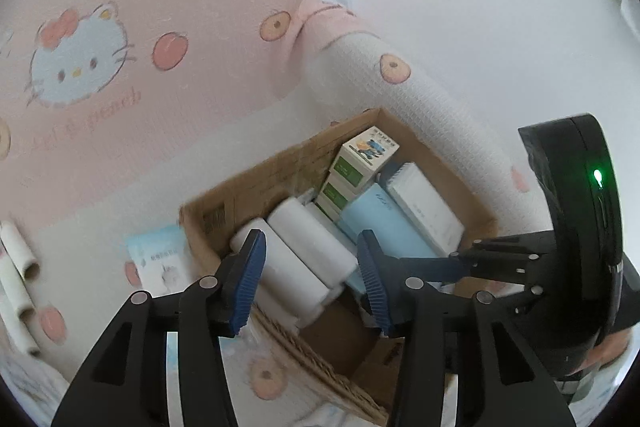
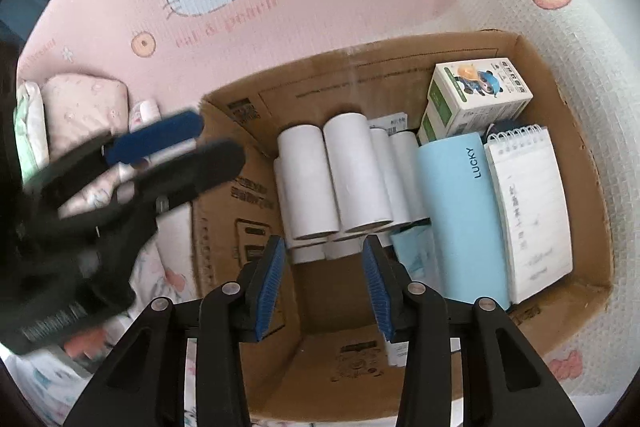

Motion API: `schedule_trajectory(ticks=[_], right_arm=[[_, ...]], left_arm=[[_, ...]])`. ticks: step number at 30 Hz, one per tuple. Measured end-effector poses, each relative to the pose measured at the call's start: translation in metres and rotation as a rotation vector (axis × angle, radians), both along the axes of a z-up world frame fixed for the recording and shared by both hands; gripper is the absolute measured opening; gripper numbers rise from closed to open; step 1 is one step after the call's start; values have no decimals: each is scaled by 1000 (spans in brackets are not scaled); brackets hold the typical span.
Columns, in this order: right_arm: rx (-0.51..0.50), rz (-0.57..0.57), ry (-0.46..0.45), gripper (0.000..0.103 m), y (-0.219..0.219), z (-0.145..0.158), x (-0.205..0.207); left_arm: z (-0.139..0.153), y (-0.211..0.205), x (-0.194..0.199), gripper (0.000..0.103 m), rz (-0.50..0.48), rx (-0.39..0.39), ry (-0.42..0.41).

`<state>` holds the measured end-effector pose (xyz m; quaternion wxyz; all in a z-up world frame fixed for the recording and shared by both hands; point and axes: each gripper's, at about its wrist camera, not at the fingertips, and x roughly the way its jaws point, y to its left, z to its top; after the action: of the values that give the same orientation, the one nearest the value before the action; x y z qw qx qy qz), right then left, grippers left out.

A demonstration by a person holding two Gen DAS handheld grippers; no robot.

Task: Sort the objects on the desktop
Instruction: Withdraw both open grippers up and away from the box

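Home, prob. bedroom: pink cartoon-cat blanket [image 2: 248, 23] w/ peach print over soft surface; folded bedding [image 2: 84, 107] beside it; cardboard box [image 2: 240, 187] of household odds on top.

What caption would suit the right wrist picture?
Open right hand-held gripper above a cardboard box holding white rolls, a blue LUCKY case and a notepad.

Both wrist views look steeply down, close above the same cardboard box [image 1: 208, 219] [image 2: 560, 291].
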<state>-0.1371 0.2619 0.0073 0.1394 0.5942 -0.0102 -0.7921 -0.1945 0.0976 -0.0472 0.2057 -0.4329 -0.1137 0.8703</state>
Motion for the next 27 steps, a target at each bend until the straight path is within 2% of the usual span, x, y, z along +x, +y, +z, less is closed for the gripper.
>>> schedule_trajectory(ticks=[2, 4, 6, 9, 11, 14, 18, 23, 27], right_arm=[[18, -2, 10, 38, -15, -24, 30], [45, -14, 19, 40, -22, -26, 41], [74, -20, 30, 47, -30, -35, 48], [107, -34, 45, 50, -39, -42, 58], [123, -43, 61, 50, -46, -32, 71], [153, -50, 82, 51, -57, -28, 82], [207, -55, 94, 53, -71, -26, 95], [246, -71, 122, 54, -82, -18, 113], [282, -86, 167, 55, -85, -8, 129]], left_arm=[[-4, -7, 15, 52, 18, 61, -7], [-7, -14, 28, 52, 33, 103, -8], [-10, -21, 45, 52, 64, 118, 6], [-14, -25, 66, 52, 75, 72, 56], [-19, -29, 80, 52, 76, 61, 80], [-27, -34, 94, 52, 69, 52, 74], [-23, -39, 106, 52, 80, -34, 82], [-7, -45, 119, 66, 60, -95, 102], [9, -47, 133, 69, 60, -90, 122]])
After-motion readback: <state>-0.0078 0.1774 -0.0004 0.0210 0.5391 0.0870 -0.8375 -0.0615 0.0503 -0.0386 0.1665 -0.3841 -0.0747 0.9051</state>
